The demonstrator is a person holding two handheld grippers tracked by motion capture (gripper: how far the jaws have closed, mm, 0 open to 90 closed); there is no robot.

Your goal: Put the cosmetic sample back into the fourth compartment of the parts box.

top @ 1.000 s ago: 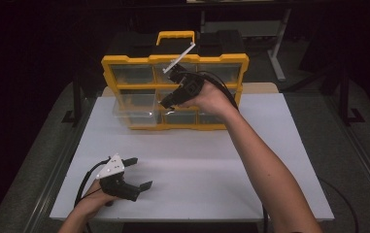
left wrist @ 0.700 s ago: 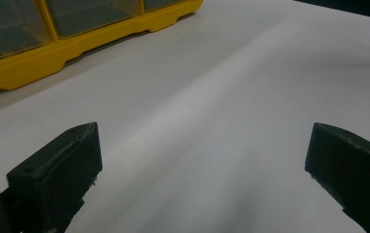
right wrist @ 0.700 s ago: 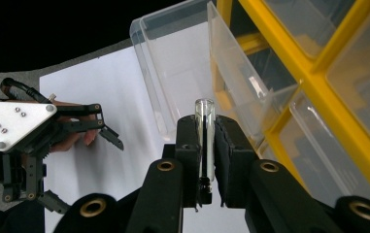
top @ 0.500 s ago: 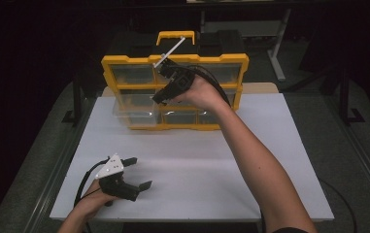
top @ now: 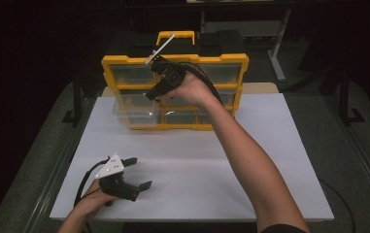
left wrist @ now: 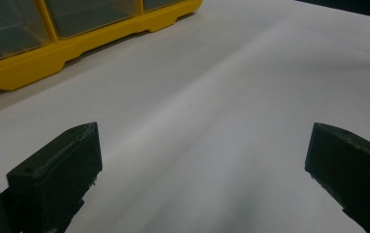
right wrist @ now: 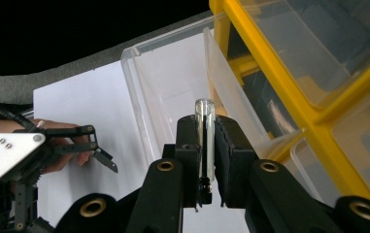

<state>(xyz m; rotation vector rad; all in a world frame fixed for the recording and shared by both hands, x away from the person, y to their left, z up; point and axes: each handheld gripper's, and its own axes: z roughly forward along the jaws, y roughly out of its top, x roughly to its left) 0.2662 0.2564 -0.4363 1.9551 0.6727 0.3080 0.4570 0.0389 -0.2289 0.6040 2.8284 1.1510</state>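
Landmark: we place everything by the yellow plastic organizer cabinet with clear drawers point(top: 173, 92) at the back of the white counter point(top: 250, 174).
Held thing: a small clear glass tube point(right wrist: 205, 141), upright, clamped in our right tool point(right wrist: 206, 160), above the clear plastic drawer pulled out of the cabinet's lower left point(right wrist: 168, 97).
Right tool: narrow, pads pressing on the tube.
Left tool point(top: 136, 172): jaws wide, nothing between them, resting well in front of the cabinet.
Change: since a second ago our right hand has lifted from the open drawer up across the cabinet's front.
Meaning: we judge the tube has just come out of the drawer and is being carried elsewhere.
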